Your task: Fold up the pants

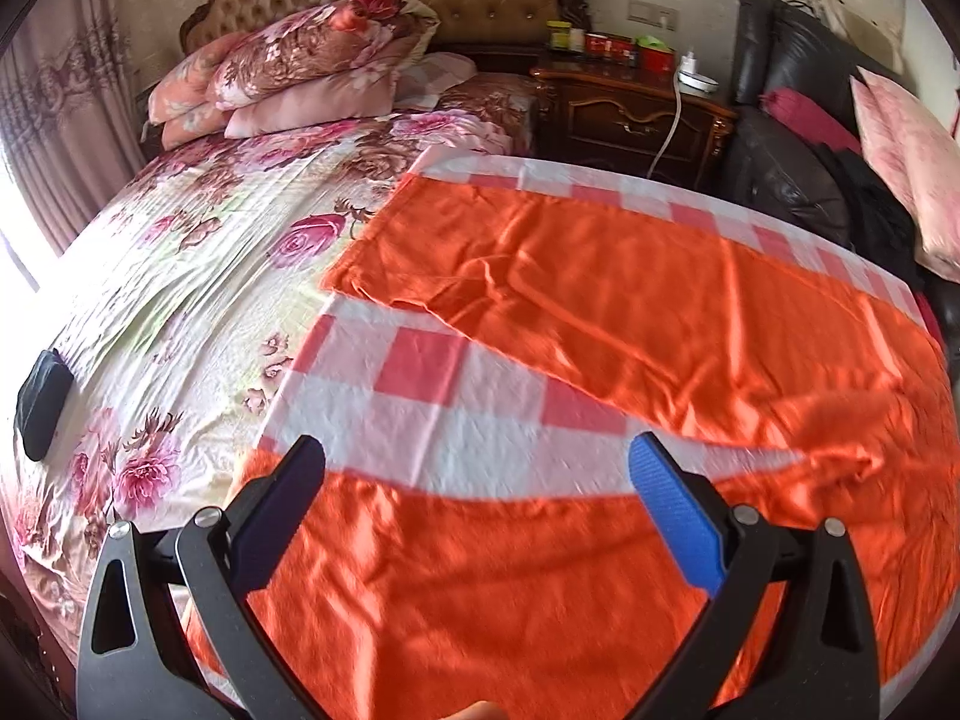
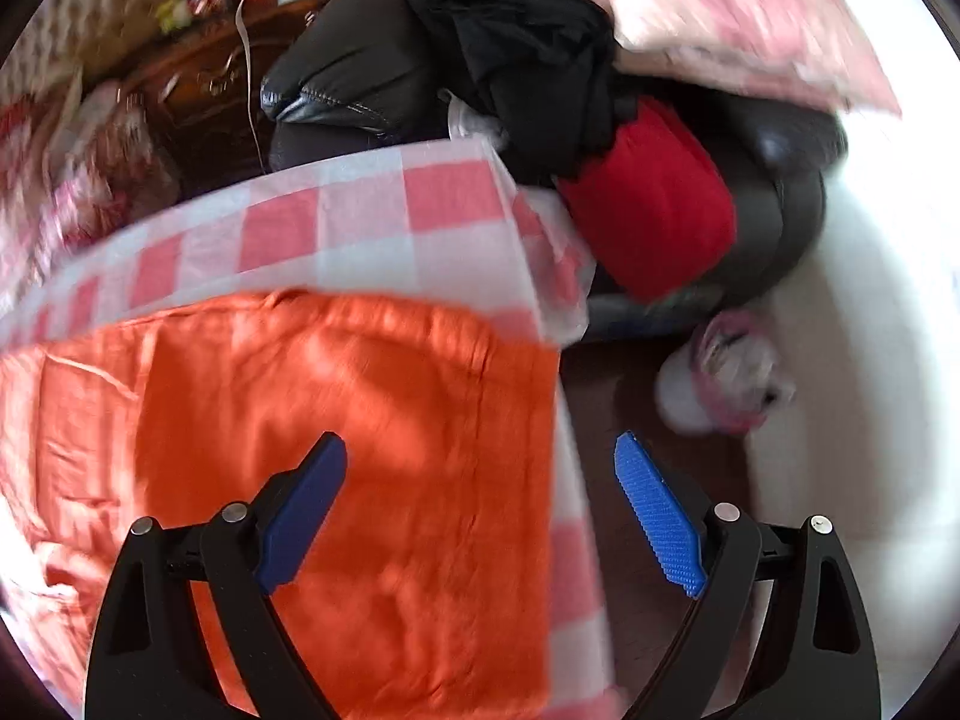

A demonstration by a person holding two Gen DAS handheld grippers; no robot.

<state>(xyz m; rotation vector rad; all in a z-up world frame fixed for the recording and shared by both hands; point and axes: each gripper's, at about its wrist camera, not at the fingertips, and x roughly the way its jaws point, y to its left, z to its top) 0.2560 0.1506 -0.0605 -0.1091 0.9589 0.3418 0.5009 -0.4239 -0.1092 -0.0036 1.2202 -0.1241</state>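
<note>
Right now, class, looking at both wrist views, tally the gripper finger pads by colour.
Bright blue pads: 2, one on each gripper
Dark navy pads: 2, one on each gripper
Total: 4

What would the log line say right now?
left gripper: open, empty | right gripper: open, empty | orange pants: unfolded on checkered cloth
</note>
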